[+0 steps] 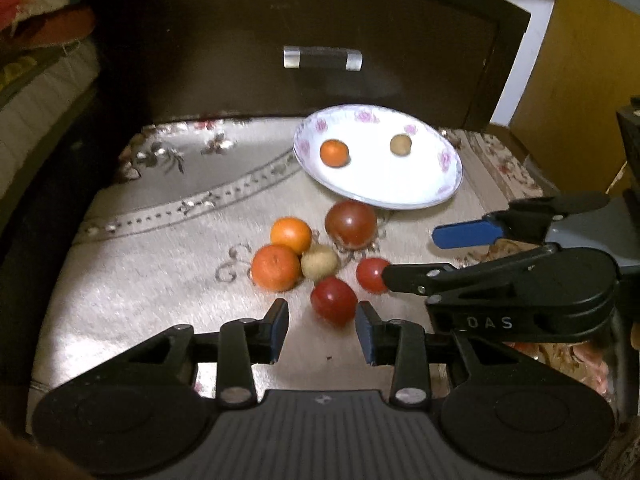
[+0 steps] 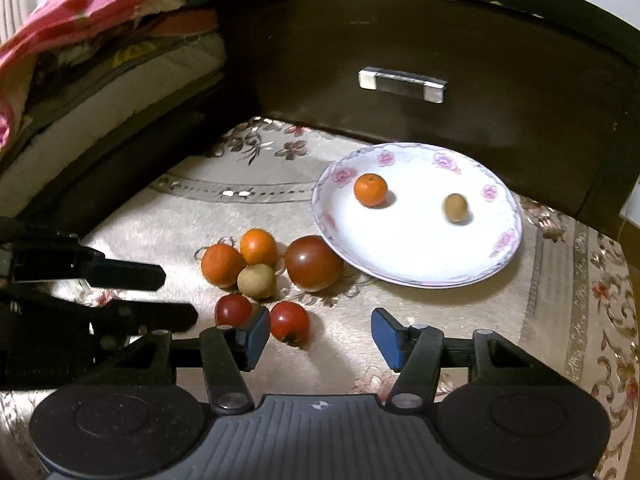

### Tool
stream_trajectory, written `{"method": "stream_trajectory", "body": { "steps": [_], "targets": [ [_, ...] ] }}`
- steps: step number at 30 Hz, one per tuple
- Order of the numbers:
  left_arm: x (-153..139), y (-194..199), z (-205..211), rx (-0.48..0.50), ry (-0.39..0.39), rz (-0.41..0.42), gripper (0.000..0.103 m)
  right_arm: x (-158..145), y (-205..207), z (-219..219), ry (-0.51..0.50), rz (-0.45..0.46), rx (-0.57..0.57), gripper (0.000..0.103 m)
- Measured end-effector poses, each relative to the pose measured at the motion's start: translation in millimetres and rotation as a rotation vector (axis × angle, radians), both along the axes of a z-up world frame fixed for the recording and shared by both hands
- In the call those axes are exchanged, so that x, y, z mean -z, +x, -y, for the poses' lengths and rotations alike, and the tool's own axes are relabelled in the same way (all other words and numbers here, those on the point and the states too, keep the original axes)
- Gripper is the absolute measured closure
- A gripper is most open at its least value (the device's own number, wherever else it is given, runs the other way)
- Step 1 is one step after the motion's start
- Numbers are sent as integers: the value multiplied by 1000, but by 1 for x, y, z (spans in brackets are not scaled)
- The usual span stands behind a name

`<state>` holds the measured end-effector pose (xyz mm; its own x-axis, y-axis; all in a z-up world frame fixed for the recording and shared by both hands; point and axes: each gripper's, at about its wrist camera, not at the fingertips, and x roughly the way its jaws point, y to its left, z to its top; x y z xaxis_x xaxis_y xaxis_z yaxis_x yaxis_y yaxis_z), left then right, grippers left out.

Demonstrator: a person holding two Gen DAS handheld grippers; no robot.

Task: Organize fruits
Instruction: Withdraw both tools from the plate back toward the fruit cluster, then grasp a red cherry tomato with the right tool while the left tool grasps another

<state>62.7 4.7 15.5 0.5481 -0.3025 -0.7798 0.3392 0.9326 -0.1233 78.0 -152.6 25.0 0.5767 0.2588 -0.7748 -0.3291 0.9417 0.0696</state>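
Note:
A white floral plate (image 1: 380,200) (image 2: 420,280) holds a small orange (image 1: 334,153) (image 2: 371,189) and a tan round fruit (image 1: 400,145) (image 2: 456,208). In front of it on the cloth lie two oranges (image 1: 291,235) (image 1: 276,267), another tan fruit (image 1: 319,262), a large dark tomato (image 1: 351,224) (image 2: 314,263) and two small red tomatoes (image 1: 372,275) (image 1: 334,300). My left gripper (image 1: 323,334) is open, with one small tomato just ahead of its tips. My right gripper (image 2: 320,338) is open, with the other small tomato (image 2: 289,322) by its left pad.
An embroidered beige cloth (image 1: 160,280) covers the surface. A dark wooden drawer front with a metal handle (image 1: 322,58) stands right behind the plate. Folded bedding (image 2: 100,60) is stacked at the left, and a yellow panel (image 1: 580,80) stands at the right.

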Motion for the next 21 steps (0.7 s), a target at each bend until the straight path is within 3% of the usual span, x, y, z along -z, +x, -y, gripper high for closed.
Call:
{"method": "stream_trajectory", "body": {
  "steps": [15,19,21],
  "targets": [
    [19,10,1,16,16,-45,61,25,17,-12,-29,-53,-56,51],
    [19,13,1,12,7,-45,61,28,20,-15,-34,-59,-70,58],
    [19,15,3,11,5,-45,61,27,21,-15,-28,-65,-77,69]
  ]
}}
